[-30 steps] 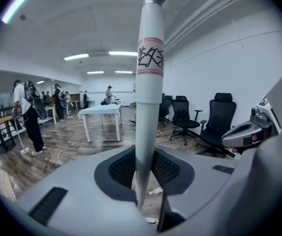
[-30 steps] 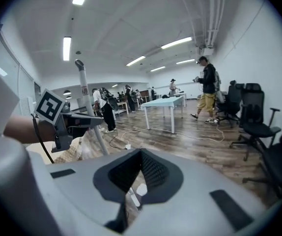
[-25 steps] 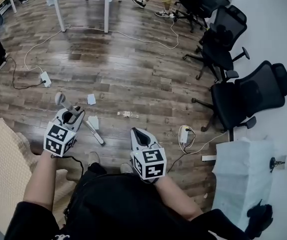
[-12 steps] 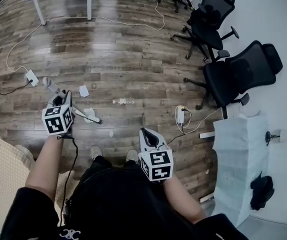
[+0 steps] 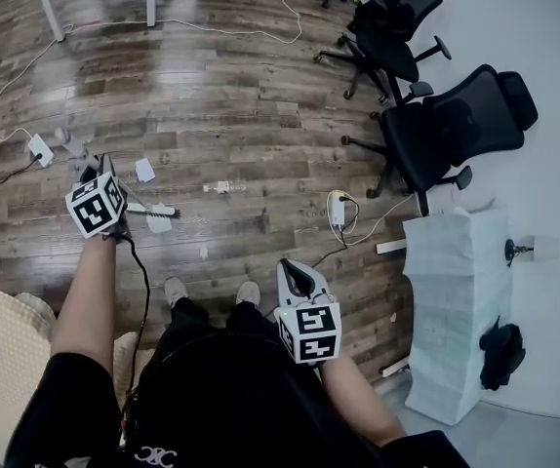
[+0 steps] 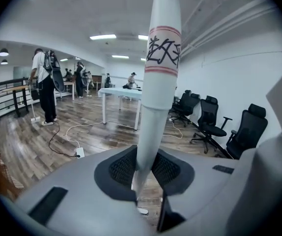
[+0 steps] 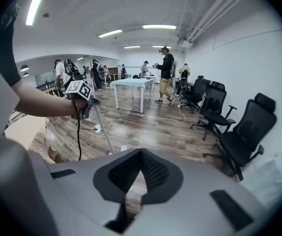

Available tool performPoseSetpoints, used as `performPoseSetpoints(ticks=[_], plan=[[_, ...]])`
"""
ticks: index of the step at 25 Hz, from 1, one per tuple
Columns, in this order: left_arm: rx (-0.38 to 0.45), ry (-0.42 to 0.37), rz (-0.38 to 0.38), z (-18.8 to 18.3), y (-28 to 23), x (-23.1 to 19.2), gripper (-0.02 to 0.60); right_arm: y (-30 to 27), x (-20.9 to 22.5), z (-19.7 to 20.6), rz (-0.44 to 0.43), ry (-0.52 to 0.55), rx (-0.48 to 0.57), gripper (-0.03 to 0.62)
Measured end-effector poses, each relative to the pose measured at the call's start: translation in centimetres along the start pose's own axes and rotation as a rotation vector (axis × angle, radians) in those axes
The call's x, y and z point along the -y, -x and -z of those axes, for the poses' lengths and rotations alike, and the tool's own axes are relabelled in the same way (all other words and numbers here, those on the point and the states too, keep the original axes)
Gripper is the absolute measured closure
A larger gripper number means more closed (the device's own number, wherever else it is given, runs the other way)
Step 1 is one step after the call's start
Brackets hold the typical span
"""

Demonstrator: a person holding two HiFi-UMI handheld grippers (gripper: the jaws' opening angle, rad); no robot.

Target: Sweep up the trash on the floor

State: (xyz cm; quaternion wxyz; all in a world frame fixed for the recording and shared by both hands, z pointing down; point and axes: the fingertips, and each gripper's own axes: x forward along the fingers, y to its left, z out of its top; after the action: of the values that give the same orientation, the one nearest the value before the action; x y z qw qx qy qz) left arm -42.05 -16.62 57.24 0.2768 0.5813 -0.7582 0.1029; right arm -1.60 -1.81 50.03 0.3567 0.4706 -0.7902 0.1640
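My left gripper (image 5: 92, 174) is shut on a pale broom handle (image 6: 159, 82) with red bands and dark writing. In the head view the handle (image 5: 143, 206) slants from upper left down to the floor at the right. Trash lies around its low end: a flat white paper (image 5: 144, 170), a crumpled paper (image 5: 159, 225), a small wrapper (image 5: 220, 187) and a tiny scrap (image 5: 203, 253). My right gripper (image 5: 294, 275) hangs near my right foot, shut with nothing between its jaws. The right gripper view shows the left gripper (image 7: 80, 93) and the handle (image 7: 104, 132) ahead at the left.
A power strip (image 5: 38, 149) with cables lies far left, another (image 5: 337, 209) at the right. Black office chairs (image 5: 436, 130) line the right wall. A white covered stack (image 5: 451, 300) stands lower right, a beige mat (image 5: 2, 354) lower left. A table (image 7: 131, 83) and several people stand farther off.
My left gripper has carried the broom handle outward to the left, away from my body. The right gripper has stayed by my side. The head camera has tilted, so the floor appears shifted.
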Motion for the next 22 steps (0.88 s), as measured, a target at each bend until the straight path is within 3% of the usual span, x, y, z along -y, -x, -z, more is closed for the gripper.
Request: performPoseSetpoints(ticks=[5, 9, 14, 19, 22], plan=[[0.008, 0.076, -0.064, -0.3, -1.0, -1.9, 0.506, 0.1, 0.1, 0.9, 0.006, -0.037, -0.009, 0.582], [-0.002, 0.112, -0.056, 0.9, -2.1, -2.1, 0.506, -0.5, 0.0, 2.0, 0.001, -0.055, -0.026, 0.582], [-0.132, 0.116, -0.048, 6.8, -2.8, -1.7, 0.506, -0.8, -0.2, 2.8, -0.014, -0.078, -0.024, 0.582], [-0.156, 0.028, 0.008, 9.2, -0.9, 0.9, 0.506, -0.9, 0.3, 3.8, -0.01, -0.091, -0.031, 0.582], [-0.193, 0.027, 0.021, 10.8, 0.7, 1.9, 0.506, -1.0, 0.2, 4.0, -0.018, -0.091, -0.033, 0.582]])
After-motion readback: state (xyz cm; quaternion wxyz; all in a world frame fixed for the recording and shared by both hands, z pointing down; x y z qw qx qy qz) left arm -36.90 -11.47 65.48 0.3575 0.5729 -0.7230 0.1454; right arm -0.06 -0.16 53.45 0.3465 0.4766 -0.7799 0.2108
